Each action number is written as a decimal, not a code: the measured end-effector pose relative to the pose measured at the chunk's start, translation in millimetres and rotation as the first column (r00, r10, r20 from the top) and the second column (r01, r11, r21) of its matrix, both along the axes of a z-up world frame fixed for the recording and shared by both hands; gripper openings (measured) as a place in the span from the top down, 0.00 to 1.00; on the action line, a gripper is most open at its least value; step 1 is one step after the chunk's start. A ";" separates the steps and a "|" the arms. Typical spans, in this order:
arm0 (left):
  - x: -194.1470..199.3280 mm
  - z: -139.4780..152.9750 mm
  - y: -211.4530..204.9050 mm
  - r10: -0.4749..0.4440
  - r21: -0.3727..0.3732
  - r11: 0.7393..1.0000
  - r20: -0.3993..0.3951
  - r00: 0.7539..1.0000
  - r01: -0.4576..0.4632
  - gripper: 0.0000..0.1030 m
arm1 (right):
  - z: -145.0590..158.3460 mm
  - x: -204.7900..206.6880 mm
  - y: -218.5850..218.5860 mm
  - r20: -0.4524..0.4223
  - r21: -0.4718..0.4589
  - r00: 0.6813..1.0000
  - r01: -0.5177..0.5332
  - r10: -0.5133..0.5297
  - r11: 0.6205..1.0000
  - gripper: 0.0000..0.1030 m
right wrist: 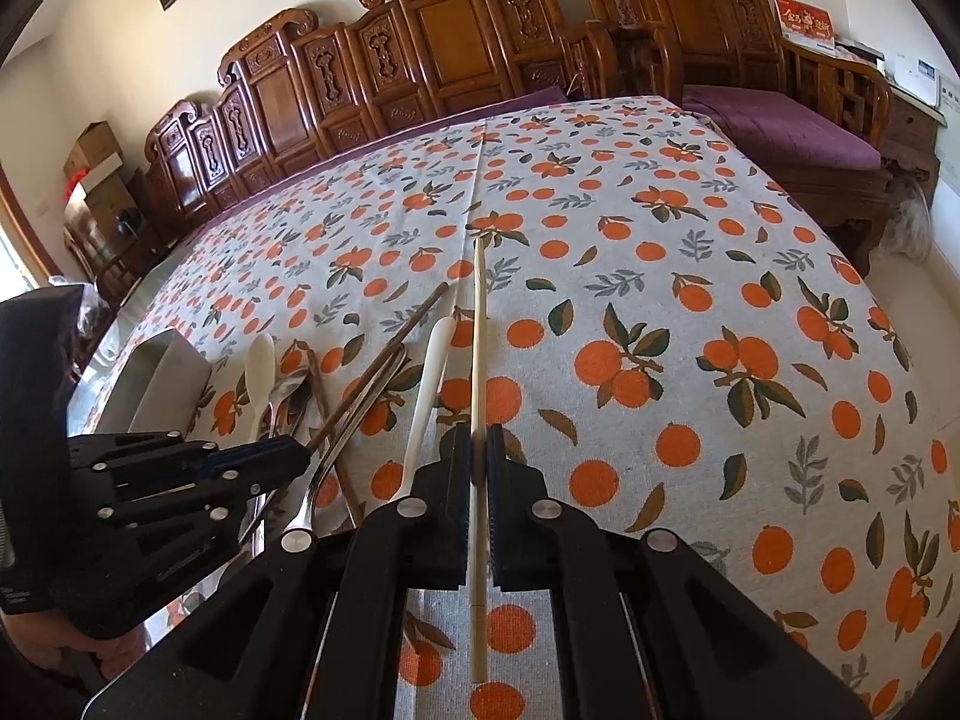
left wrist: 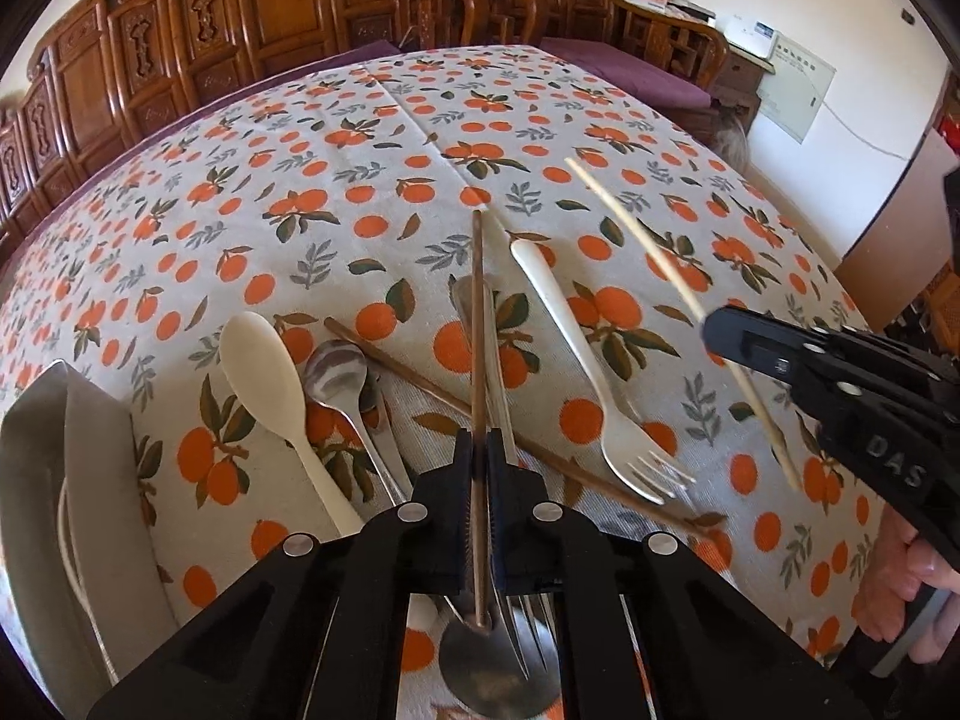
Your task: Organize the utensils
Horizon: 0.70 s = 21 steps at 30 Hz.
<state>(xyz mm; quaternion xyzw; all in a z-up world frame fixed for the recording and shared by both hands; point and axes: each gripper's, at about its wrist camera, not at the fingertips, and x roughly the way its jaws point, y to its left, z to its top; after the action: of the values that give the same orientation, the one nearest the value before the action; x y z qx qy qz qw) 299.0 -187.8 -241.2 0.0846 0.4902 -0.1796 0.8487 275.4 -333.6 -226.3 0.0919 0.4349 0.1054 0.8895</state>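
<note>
My left gripper (left wrist: 479, 450) is shut on a dark brown chopstick (left wrist: 477, 324) and holds it above the table. My right gripper (right wrist: 478, 456) is shut on a pale bamboo chopstick (right wrist: 479, 348), also lifted; it shows in the left wrist view (left wrist: 648, 252) too. On the orange-print tablecloth (left wrist: 372, 138) lie a white fork (left wrist: 576, 354), a white spoon (left wrist: 270, 372), a metal spoon (left wrist: 339, 375), a second brown chopstick (left wrist: 414, 378), and a metal fork and spoon (left wrist: 498, 666) under my left gripper.
A grey metal utensil box (left wrist: 36, 480) stands at the table's left edge; it also shows in the right wrist view (right wrist: 159, 378). Carved wooden chairs (right wrist: 420, 48) and a bench with a purple cushion (right wrist: 798, 132) line the far side.
</note>
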 end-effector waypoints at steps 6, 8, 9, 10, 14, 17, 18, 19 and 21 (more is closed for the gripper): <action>-13.4 17.2 10.1 0.009 -0.007 1.000 0.020 1.000 -0.008 0.97 | 1.5 -2.6 7.6 0.006 -0.007 1.000 -0.013 0.013 1.000 0.94; -18.8 22.7 15.3 0.014 -0.009 1.000 0.029 0.999 -0.014 0.97 | 2.4 -3.4 10.2 0.009 -0.007 1.000 -0.020 0.020 1.000 0.94; -22.2 26.0 18.2 0.017 -0.011 1.000 0.035 0.999 -0.017 0.97 | 2.8 -4.0 11.6 0.011 -0.006 1.000 -0.023 0.023 1.000 0.94; -25.9 29.4 21.3 0.019 -0.013 1.000 0.040 0.999 -0.018 0.97 | 3.1 -4.4 13.6 0.011 -0.007 1.000 -0.026 0.026 1.000 0.94; -35.9 39.9 30.7 0.020 -0.011 1.000 0.059 0.998 -0.020 0.97 | 4.2 -5.9 22.0 0.015 -0.013 0.999 -0.042 0.042 0.999 0.94; -41.1 46.4 39.8 0.029 -0.016 0.999 0.067 0.997 -0.028 0.98 | 3.5 -7.1 28.0 0.013 -0.023 0.999 -0.051 0.051 0.998 0.94; -42.9 47.7 42.9 0.032 -0.019 0.999 0.066 0.997 -0.031 0.98 | 3.1 -7.5 29.6 0.012 -0.026 0.998 -0.054 0.054 0.998 0.94; -44.1 47.7 45.2 0.034 -0.022 0.999 0.061 0.998 -0.033 0.98 | 2.7 -8.2 31.6 0.011 -0.032 0.998 -0.058 0.059 0.998 0.94; -49.6 42.7 47.8 0.032 -0.024 0.999 0.044 0.999 -0.031 0.98 | 2.5 -9.0 33.6 0.011 -0.040 0.998 -0.064 0.065 0.997 0.94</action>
<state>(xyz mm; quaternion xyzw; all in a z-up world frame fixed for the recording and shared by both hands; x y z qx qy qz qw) 249.3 -140.1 -198.5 0.0711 0.4705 -0.1698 0.8630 266.3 -299.9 -223.8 0.0595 0.4342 0.1258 0.8900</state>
